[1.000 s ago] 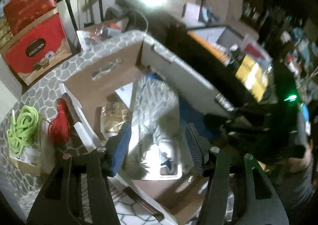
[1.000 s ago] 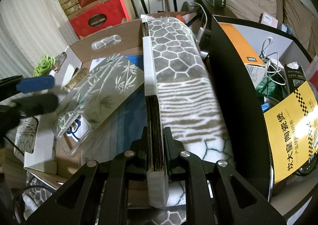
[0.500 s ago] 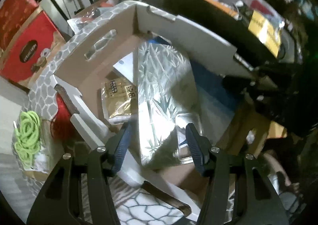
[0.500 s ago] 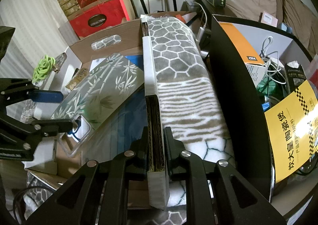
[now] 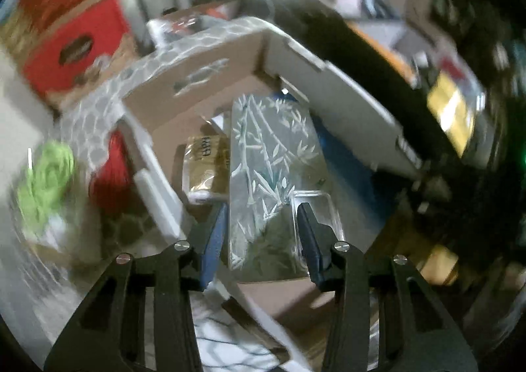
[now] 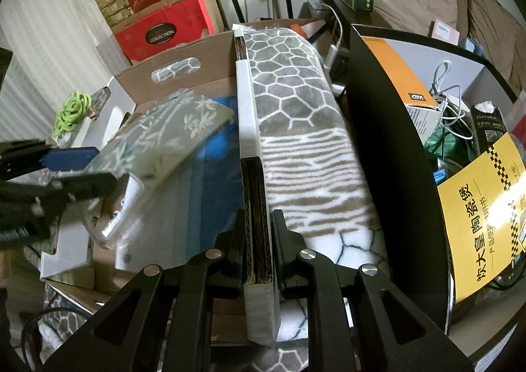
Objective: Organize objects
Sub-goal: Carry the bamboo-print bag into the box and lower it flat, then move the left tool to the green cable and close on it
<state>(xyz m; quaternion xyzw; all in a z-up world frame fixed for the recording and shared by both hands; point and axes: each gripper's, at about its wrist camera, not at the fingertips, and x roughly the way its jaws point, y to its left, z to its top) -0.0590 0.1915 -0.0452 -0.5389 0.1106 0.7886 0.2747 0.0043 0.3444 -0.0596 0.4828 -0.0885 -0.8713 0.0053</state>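
One corrugated cardboard box holds a flat bamboo-printed panel. Right gripper jaws pinch the box's wall edge; left gripper jaws, just closing, straddle the panel's near end without pressing it.

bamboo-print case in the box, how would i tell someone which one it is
Find the open cardboard box with the hand-hole cutout, its right wall clamped by the right gripper. Inside, leaning over blue items, lies the bamboo-print case. Only it is flat, grey-green, with pale bamboo leaves; the gold packet beside it is plain.
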